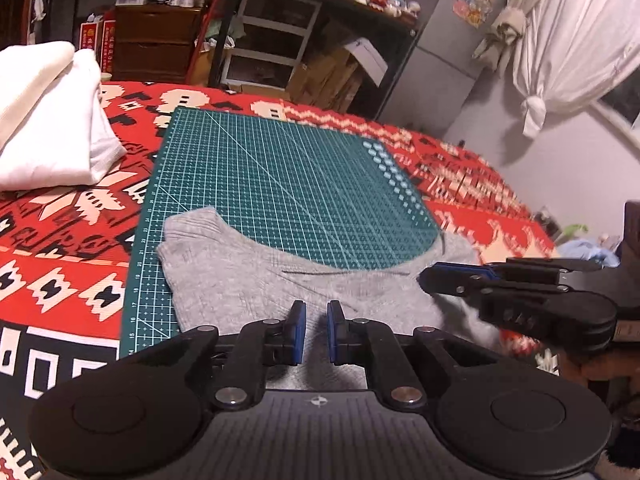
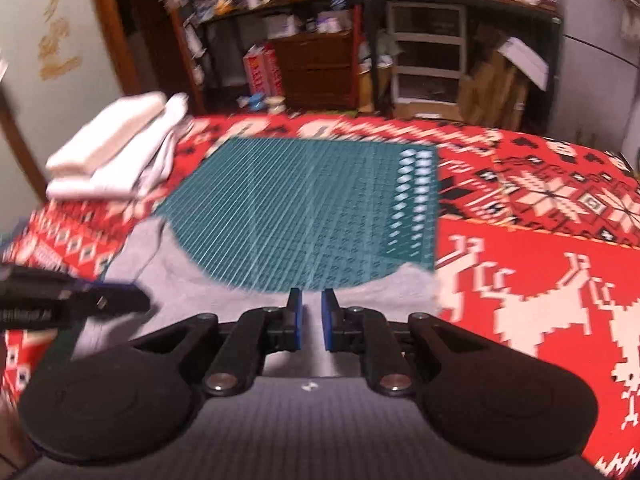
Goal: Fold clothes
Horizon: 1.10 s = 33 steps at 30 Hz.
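Centrally, at 6 o'clock in the left wrist view, the left gripper (image 1: 317,312) points down over a soft grey knitted garment (image 1: 256,280) spread across the near end of a dark green gridded cutting mat (image 1: 280,184). Its blue-padded jaws stand nearly closed with a narrow gap, and whether any cloth is pinched between the tips cannot be told. The right gripper (image 1: 424,278) reaches in from 3 o'clock with its jaws drawn almost together, its tip at the garment's right edge; a grasp on the fabric cannot be confirmed.

From the right wrist view, the right gripper (image 2: 311,300) sits at 6 o'clock above the grey garment (image 2: 380,296), whose curved far edge lies on the cutting mat (image 2: 304,208), while the left gripper (image 2: 140,300) enters blurred from 9 o'clock. A red, white and black patterned woven blanket (image 2: 540,280) lies under the mat. At 10 o'clock rests a stack of folded white cloth (image 2: 116,152), beside the mat's far left corner and apart from the grey garment.
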Motion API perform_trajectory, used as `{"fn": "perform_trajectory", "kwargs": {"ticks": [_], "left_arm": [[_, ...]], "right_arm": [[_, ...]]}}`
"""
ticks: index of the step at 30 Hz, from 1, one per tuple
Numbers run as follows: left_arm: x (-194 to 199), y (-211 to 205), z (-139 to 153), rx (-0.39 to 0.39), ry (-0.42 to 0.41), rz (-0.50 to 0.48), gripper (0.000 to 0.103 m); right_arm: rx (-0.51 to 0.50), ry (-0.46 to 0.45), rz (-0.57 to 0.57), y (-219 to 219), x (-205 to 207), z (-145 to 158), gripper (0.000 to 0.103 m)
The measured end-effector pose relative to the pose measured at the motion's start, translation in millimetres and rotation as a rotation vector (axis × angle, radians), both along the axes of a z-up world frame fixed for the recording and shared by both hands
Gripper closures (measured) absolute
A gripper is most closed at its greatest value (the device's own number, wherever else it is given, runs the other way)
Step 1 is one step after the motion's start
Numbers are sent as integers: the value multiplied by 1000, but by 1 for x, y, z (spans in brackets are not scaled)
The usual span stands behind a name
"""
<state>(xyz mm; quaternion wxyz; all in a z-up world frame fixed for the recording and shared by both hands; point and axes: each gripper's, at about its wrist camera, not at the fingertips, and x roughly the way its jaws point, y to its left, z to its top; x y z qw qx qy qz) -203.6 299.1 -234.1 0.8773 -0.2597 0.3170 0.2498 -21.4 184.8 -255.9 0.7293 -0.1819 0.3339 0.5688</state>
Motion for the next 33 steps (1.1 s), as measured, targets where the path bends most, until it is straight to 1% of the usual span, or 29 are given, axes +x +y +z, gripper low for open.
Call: {"fn": "perform_trajectory", "kwargs": {"ticks": [2, 4, 7, 8, 10, 11, 12, 13, 14, 15, 16, 18, 19, 20, 21, 22, 23, 24, 25, 27, 29, 31, 33], "left_arm": [[2, -3, -2, 20, 6, 6, 94], [1, -7, -1, 23, -1, 23, 94], [-1, -16, 4, 46, 1, 17, 94], [-2, -19, 6, 51, 2, 14, 91], [-1, -23, 8, 41, 11, 13, 78], [-1, -25, 10, 38, 18, 12, 66], [-1, -28, 11, 41, 21, 7, 62], [-1, -30, 13, 45, 23, 2, 62], [-1, -33, 15, 51, 27, -4, 58], [-1, -36, 17, 59, 32, -10, 50], [-1, -38, 18, 66, 39, -8, 48], [-3, -41, 21, 68, 50, 2, 38], [-4, -42, 23, 65, 52, 6, 35], [-6, -42, 24, 62, 50, 9, 30], [-7, -43, 26, 60, 48, 12, 26], [-9, -44, 27, 62, 47, 17, 24], [-12, -45, 29, 66, 45, 21, 20], [-14, -47, 30, 70, 43, 25, 16], [-17, -49, 32, 77, 36, 23, 14], [-23, -54, 34, 106, 27, 10, 7], [-28, -58, 34, 135, 41, 5, 3], [-32, -59, 31, 125, 60, 4, 2], [-36, -59, 25, 93, 83, 4, 2]], "right_arm": [[-22, -24, 9, 6, -5, -9, 91], [0, -5, -19, 7, -5, -11, 91], [28, 29, -46, 0, -9, -5, 91], [40, 35, -39, -4, -12, -1, 91], [53, 31, -28, -11, -20, 6, 88], [56, 26, -23, -15, -24, 10, 84], [53, 22, -18, -19, -27, 13, 70], [52, 19, -12, -23, -30, 16, 58], [54, 15, -5, -27, -33, 19, 55], [57, 11, 2, -32, -36, 21, 51], [56, 8, -1, -37, -38, 25, 44], [53, 13, -4, -46, -40, 29, 36], [55, 19, -5, -50, -40, 31, 29], [58, 24, -6, -53, -41, 32, 24], [62, 27, -3, -58, -41, 34, 16], [68, 31, 1, -62, -41, 36, 10], [70, 34, 4, -66, -41, 37, 8], [72, 38, 7, -69, -41, 38, 2], [71, 45, 7, -72, -40, 38, 1], [60, 48, 4, -77, -40, 38, 1], [56, 43, -7, -81, -42, 36, 0], [61, 47, -13, -86, -43, 32, 0], [58, 52, -26, -89, -44, 27, 0]]}}
